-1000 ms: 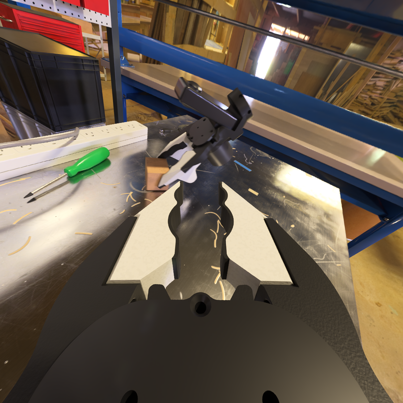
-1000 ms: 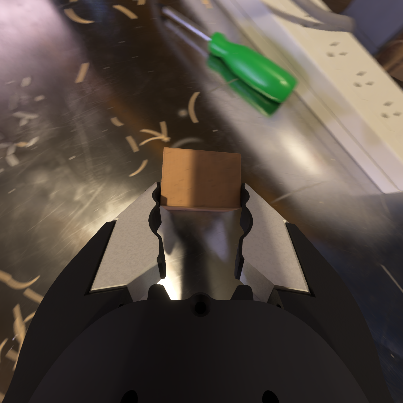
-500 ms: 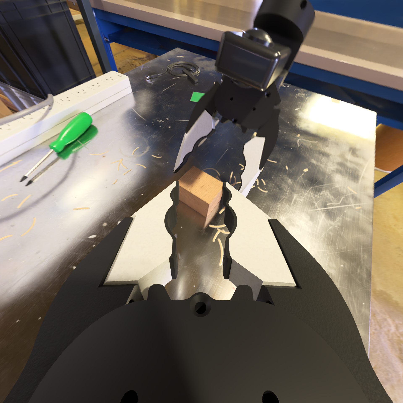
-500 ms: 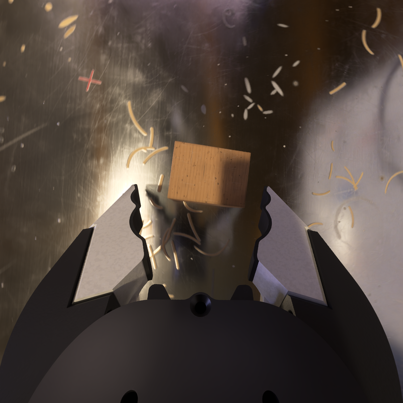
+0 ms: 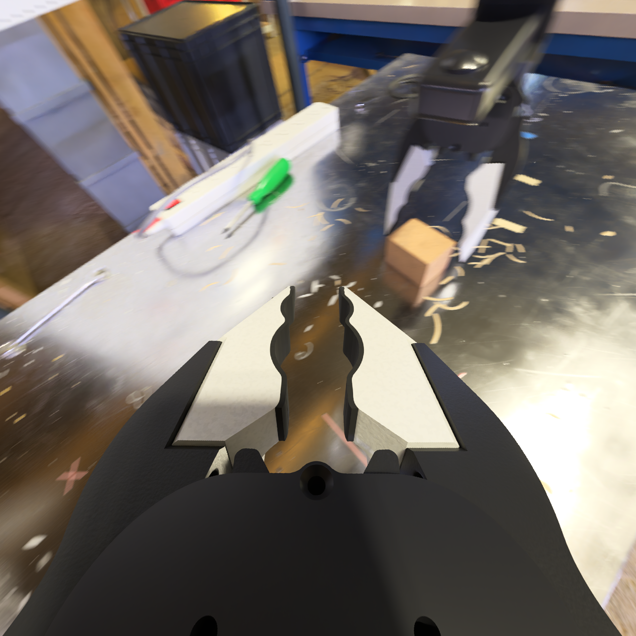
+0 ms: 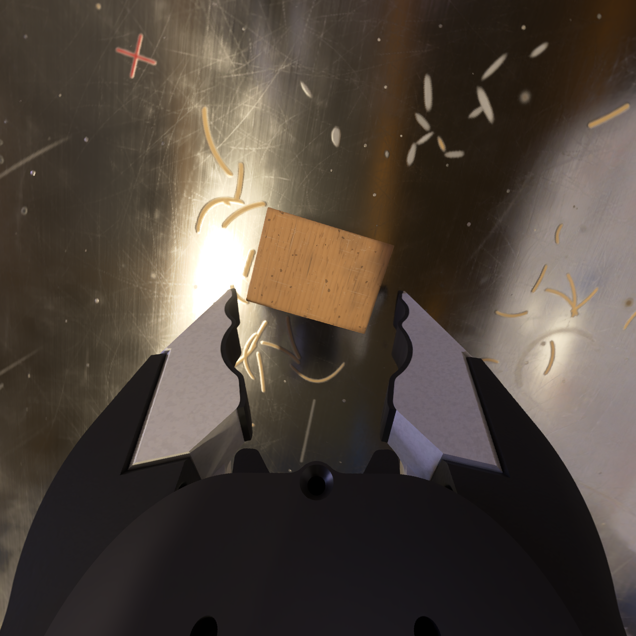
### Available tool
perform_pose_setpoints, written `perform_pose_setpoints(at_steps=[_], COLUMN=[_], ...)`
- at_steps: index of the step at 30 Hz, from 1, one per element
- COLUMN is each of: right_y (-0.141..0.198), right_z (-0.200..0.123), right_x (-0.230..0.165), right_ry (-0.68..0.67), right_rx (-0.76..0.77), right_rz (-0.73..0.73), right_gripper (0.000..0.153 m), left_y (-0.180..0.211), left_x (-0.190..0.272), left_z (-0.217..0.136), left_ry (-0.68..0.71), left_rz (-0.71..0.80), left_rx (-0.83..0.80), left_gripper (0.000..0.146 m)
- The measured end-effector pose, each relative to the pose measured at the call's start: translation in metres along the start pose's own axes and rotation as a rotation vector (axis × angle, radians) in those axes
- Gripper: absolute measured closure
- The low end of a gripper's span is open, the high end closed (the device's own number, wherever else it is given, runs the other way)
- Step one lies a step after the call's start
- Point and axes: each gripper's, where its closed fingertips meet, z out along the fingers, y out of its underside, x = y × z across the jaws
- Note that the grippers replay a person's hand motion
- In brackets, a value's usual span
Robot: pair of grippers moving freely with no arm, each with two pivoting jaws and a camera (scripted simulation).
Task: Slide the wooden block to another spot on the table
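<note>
1. Two grippers are over the scratched metal table (image 5: 537, 344); neither one holds anything.
2. Seen from its own camera, the right gripper (image 6: 316, 296) points down at the table with its jaws spread wide, wider than the wooden block (image 6: 318, 273), which lies just beyond the fingertips and turned at an angle to them. Neither finger touches it, though the right-hand tip is just beside a block corner.
3. From the left wrist view, that same right gripper (image 5: 442, 227) hangs above the wooden block (image 5: 418, 256), one white finger on either side, with the block resting flat on the table amid pale wood shavings (image 5: 444, 306).
4. Closer to the camera, the left gripper (image 5: 316, 292) has its jaws at a narrow gap with only bare table between them; the block sits ahead and to its right, well clear.
5. Compared with half a second ago, the left gripper has drawn back and swung aside: then the block sat right at its fingertips. The right gripper's spread looks about the same, and the block has rotated slightly in its view.
6. A green-handled screwdriver (image 5: 268, 186), a white power strip (image 5: 247, 179) and a black crate (image 5: 206, 69) lie off to the left, blurred.
</note>
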Motion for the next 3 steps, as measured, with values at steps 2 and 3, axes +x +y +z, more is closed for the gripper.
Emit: perform_pose_setpoints(at_steps=[2,3], right_y=[0.001,0.001], right_z=[0.003,0.004], right_x=[-0.002,-0.002], right_ry=[0.035,0.057], right_rx=[0.014,0.023], right_rz=[0.035,0.049], right_gripper=[0.054,0.051], left_y=[0.006,0.011], left_x=[-0.039,-0.056], left_z=[-0.018,-0.024], left_ry=[-0.101,-0.151], left_rz=[-0.010,0.018], left_rx=[-0.021,-0.067], left_gripper=[0.117,0.115])
